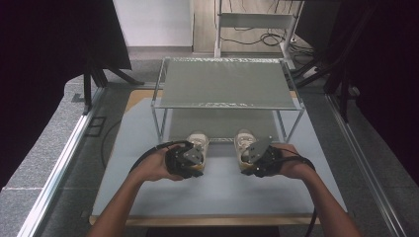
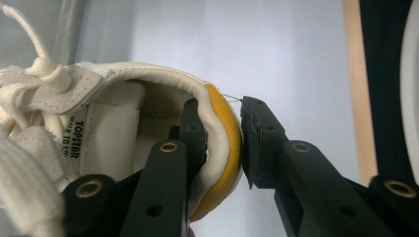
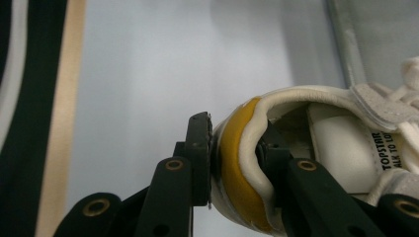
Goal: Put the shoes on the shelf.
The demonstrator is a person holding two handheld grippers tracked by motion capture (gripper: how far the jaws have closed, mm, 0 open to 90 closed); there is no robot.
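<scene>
Two white sneakers with yellow heel tabs stand side by side on the table in front of a wire shelf. My left gripper (image 1: pixel 193 159) is shut on the heel of the left shoe (image 1: pixel 198 141). In the left gripper view one jaw sits inside the shoe (image 2: pixel 123 123) and the other presses the yellow tab, the left gripper (image 2: pixel 222 140) pinching the padded collar. My right gripper (image 1: pixel 248 159) is shut on the heel of the right shoe (image 1: pixel 243 140). The right gripper view shows the right gripper (image 3: pixel 236 148) clamping the yellow-tabbed collar of that shoe (image 3: pixel 341 143).
A metal wire shelf (image 1: pixel 227 84) on thin legs stands at the back of the pale table mat (image 1: pixel 217 190), its top level above the shoes' toes. Aluminium rails (image 1: pixel 59 168) run along both table sides. A wooden strip edges the mat in front.
</scene>
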